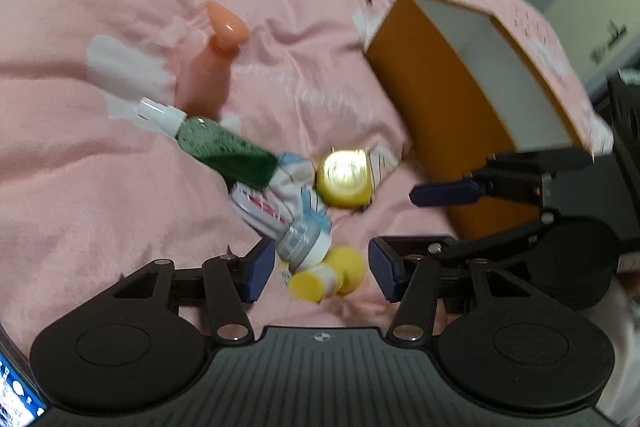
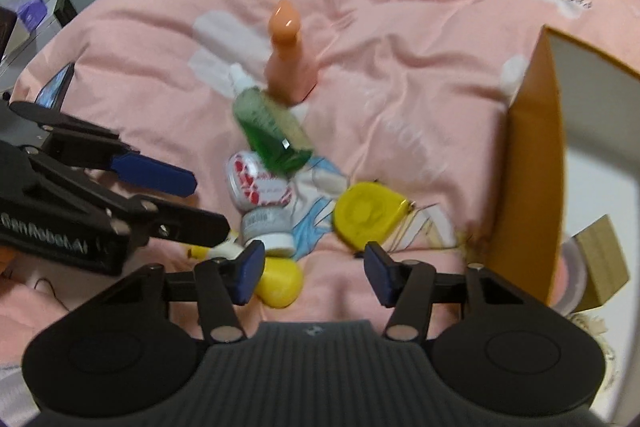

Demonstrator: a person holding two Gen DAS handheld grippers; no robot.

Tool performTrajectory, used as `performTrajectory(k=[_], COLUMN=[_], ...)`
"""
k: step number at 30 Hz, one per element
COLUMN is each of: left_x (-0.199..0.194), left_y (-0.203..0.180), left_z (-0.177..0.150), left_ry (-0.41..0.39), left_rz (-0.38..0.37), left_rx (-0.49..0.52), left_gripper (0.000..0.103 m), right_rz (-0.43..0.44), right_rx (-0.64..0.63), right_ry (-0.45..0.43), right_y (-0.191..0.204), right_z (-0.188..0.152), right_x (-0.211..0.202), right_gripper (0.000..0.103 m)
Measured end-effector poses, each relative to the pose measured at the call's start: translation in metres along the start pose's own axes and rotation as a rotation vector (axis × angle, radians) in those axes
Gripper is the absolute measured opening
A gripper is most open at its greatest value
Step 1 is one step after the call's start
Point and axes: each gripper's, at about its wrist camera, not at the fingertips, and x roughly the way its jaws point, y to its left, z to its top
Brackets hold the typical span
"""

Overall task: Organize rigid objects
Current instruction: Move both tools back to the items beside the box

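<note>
A heap of small objects lies on a pink bedspread: a green bottle with a white cap, a peach bottle standing behind it, a yellow tape measure, a red-and-white tin, a small silver-labelled jar and a yellow bottle. My left gripper is open around the yellow bottle and the jar. My right gripper is open just before the heap, empty. An orange box with a white inside stands open at the right.
The left gripper shows in the right wrist view at the left; the right gripper shows in the left wrist view against the box. A brown block and a pale round lid lie inside the box. Shelves stand beyond the bed.
</note>
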Motion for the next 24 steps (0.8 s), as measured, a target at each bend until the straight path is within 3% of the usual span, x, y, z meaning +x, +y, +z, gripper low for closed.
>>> performTrajectory(k=[6,9,16,18,24], left_x=[0.017,0.026,0.039,0.036,0.028], left_y=[-0.01,-0.011,-0.024,-0.024,-0.016], left_z=[-0.007,-0.008,-0.01,-0.011,-0.007], left_ry=[0.067,0.089,0.113,0.098,0.025], left_rz=[0.015,0.037,0.065,0.067,-0.054], left_rx=[0.109,0.129,0.213,0.21,0.103], left_gripper=[0.061,0.052,0.049,0.037,0.024], right_rz=[-0.016,-0.02,-0.025,-0.017,-0.068], right_rx=[-0.01,-0.002,0.03,0.04,0.037], right_ry=[0.085,0.095,0.101,0.107,0.121], right_y=[-0.002,-0.005,-0.012,-0.013,-0.013], right_z=[-0.008,-0.01,-0.012,-0.012,-0.013], right_x=[0.017,0.02,0.025,0.027,0.029], right_gripper=[0.054,0.054,0.054,0.055,0.054])
